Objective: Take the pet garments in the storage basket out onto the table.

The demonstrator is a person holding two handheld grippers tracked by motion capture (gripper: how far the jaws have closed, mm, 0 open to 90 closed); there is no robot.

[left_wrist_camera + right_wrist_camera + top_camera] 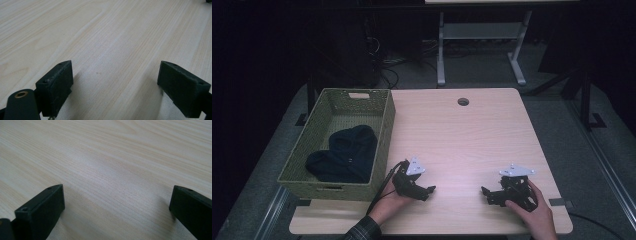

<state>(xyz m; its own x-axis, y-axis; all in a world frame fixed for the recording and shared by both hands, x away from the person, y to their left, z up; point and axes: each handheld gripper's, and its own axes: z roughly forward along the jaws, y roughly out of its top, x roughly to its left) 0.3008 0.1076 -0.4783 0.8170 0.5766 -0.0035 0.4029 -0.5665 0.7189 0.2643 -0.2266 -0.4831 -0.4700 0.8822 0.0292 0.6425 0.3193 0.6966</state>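
The thing in play is the dark navy garment, bunched into a loose heap inside the green woven basket that stands at the left edge of the bench, at about nine o'clock from the bench's middle. It looks like a soft knit or fleece piece, possibly hooded, though the folds are too dark to tell for sure. I judge it light and limp: it will sag, drape and trail when lifted, with nothing stiff to pinch and nothing breakable. Cloth like this is not slippery, but a shallow nip on one layer could pull free, so the best hold is on a raised fold or thick ridge at the top of the heap, taking several layers at once and lifting high enough to clear the basket wall. The left gripper rests on the bench at about seven o'clock, just beside the basket's near corner, its jaws spread wide over bare wood in the left gripper view. The right gripper lies at about five o'clock, well apart from the garment, its jaws likewise wide and holding nothing. No brand, label or readable writing shows on the garment, basket or bench.
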